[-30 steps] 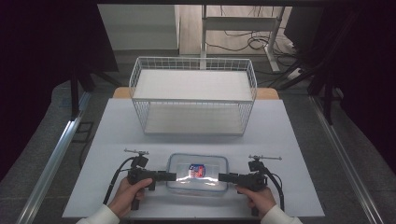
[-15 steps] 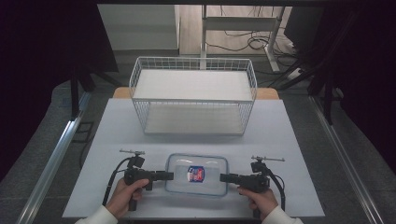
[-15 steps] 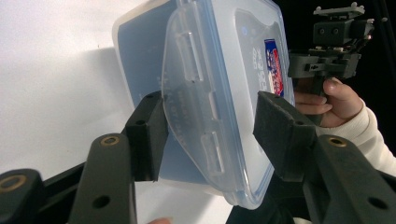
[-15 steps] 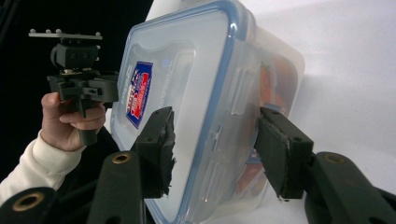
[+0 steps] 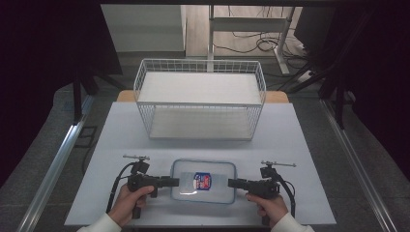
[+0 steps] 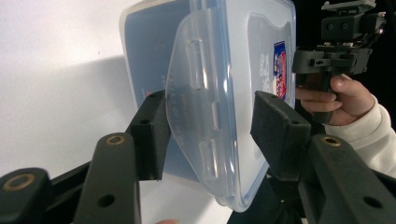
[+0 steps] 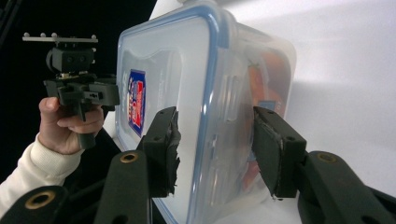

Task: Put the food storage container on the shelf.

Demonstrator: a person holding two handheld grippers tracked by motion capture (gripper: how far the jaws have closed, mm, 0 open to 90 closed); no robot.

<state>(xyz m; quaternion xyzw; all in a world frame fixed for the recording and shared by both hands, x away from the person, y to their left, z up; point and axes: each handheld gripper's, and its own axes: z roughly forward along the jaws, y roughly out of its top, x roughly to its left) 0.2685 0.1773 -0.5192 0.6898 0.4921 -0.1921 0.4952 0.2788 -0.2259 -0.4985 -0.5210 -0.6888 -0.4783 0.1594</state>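
Container: clear lidded container (image 5: 203,181) lies flat on the near middle of the white table (image 5: 300,145).
Left gripper: my left gripper (image 6: 210,135) has just been closing on the container's left clasp; pads look pressed on it.
Right gripper: my right gripper (image 7: 215,149) has been closing around the right end, pads at its sides.
Far side: wire basket (image 5: 200,99).
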